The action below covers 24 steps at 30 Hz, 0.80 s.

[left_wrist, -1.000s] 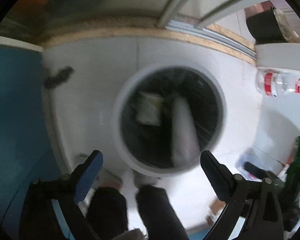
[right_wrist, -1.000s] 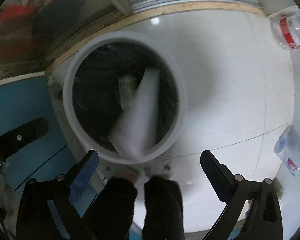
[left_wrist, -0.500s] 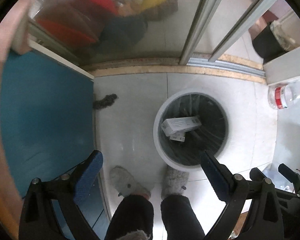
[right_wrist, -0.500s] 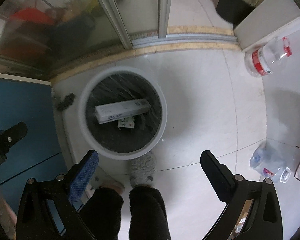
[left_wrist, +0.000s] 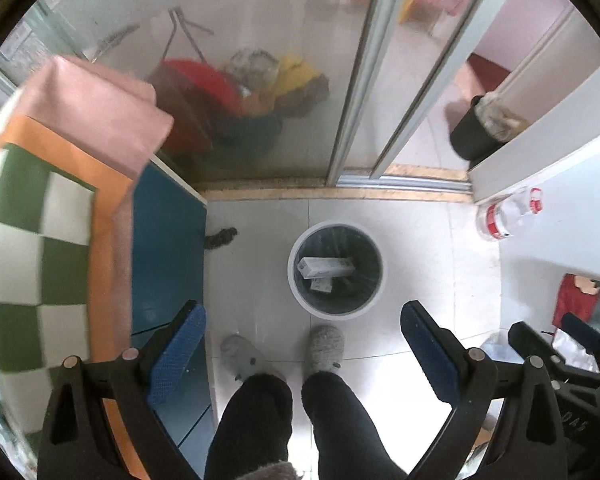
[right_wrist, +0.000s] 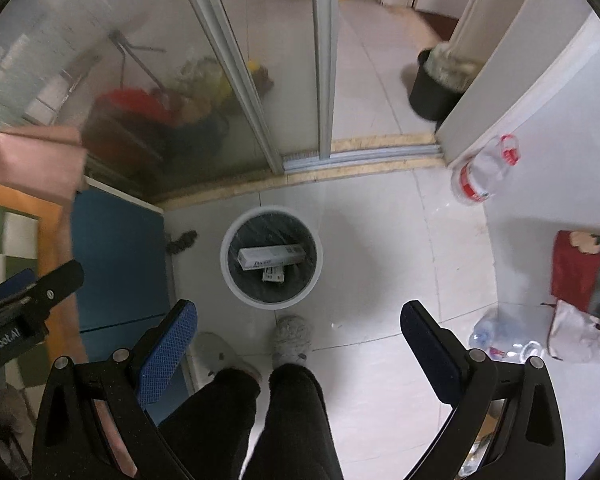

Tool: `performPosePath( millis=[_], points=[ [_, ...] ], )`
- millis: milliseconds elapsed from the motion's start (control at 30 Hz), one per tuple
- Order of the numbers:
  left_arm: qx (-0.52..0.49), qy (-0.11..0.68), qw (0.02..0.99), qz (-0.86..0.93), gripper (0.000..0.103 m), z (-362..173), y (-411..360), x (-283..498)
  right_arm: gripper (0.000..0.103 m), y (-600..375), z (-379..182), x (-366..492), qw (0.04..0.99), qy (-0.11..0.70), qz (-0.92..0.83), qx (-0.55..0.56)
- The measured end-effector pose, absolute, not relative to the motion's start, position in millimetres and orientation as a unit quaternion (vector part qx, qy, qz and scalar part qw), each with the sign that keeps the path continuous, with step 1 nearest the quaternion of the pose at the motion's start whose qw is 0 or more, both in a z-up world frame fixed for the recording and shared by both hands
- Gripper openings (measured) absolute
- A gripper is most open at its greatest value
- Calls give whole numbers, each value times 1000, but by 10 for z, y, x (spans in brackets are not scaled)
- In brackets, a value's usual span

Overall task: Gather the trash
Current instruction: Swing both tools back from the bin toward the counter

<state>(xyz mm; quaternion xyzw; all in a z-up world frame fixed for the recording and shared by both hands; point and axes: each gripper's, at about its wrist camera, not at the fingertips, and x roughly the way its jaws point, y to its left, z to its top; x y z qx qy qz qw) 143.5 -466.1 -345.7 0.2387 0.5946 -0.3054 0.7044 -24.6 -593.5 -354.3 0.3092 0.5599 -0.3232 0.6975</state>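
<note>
- Left claw (left_wrist: 302,344): spread wide, holding nothing, high above the floor.
- Right claw (right_wrist: 298,342): spread wide, holding nothing.
- Round white bin with black liner (left_wrist: 337,268) (right_wrist: 271,255): upright on the pale tiled floor (right_wrist: 380,240), just ahead of the person's grey slippers (left_wrist: 323,348).
- Long white cardboard box (right_wrist: 271,256) (left_wrist: 326,267): lies flat inside the bin, across a smaller carton (right_wrist: 273,275).
- Clear plastic bottle with red label (right_wrist: 485,170): on the floor, well apart from the bin.

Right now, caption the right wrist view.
Open right gripper above white bin holding two cartons.
</note>
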Motion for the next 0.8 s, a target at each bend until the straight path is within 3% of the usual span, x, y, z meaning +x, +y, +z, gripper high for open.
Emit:
performPosePath(
  millis=[267,567,800],
  points=[
    [205,570,727,-324,99,-2566,-4446,1260,103,-5811,-2530,-465,722,531,-330,296],
    [156,555,747,-331,103,-2047,-4043,1510,103,-5457,-1940,-157,747,514,-301,295],
    [89,523,813,-242,103,-1575,-2857,2104,103,-4566,-1645,765,788,527,-207,243]
  ],
)
